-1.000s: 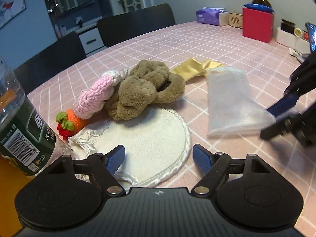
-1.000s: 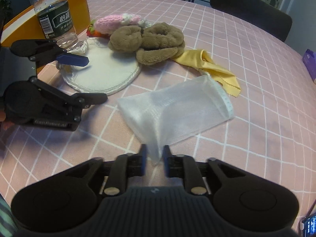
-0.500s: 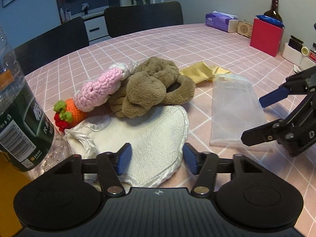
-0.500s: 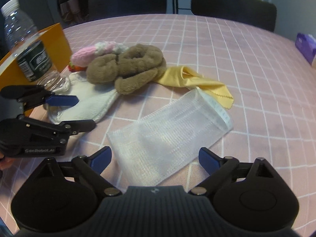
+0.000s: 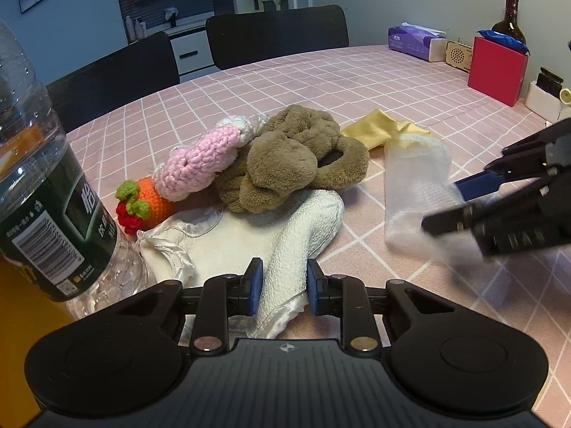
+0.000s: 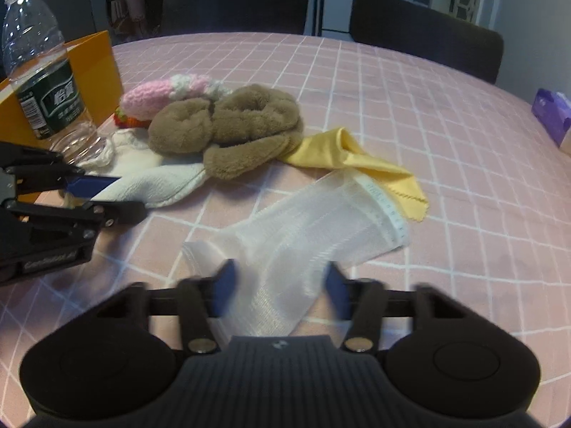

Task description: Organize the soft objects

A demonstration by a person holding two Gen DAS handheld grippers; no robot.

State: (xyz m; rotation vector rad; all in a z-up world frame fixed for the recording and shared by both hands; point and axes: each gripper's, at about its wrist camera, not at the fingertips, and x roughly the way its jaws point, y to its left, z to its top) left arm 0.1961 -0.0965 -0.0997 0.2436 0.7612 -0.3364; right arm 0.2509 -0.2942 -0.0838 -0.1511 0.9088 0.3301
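Soft objects lay in a loose cluster on the pink checked worktop (image 5: 357, 82), nearest of them a white quilted cloth pad with a satin edge (image 5: 285, 249). Its near fold stood up between the blue pads of the left gripper (image 5: 283, 287), whose jaws had just been closing and now pinched the fold from both sides. Just left of that gripper stood a clear plastic water bottle with a dark green label (image 5: 46, 210), touching the pad's crumpled edge, with an orange box (image 6: 94, 71) behind it.

Off to the right, a sheer white mesh bag (image 6: 321, 228) lay flat. Its near end ran between the jaws of the right gripper (image 6: 278, 290), which had just been closing too; the blurred pads stood either side of the mesh with gaps showing, so no grip on it could be made out.

Farther back, a brown plush toy (image 5: 292, 167) lay on the pad's far edge. A pink and white crocheted piece (image 5: 200, 157) leaned against its left side, with a small orange, red and green crocheted piece (image 5: 142, 205) at its near end. A yellow cloth (image 6: 342, 157) spread behind the mesh bag, one end tucked against the plush.

Beyond the cluster came bare worktop, then a purple tissue pack (image 5: 410, 41), a red box (image 5: 498, 71) and two dark chairs (image 5: 278, 34).
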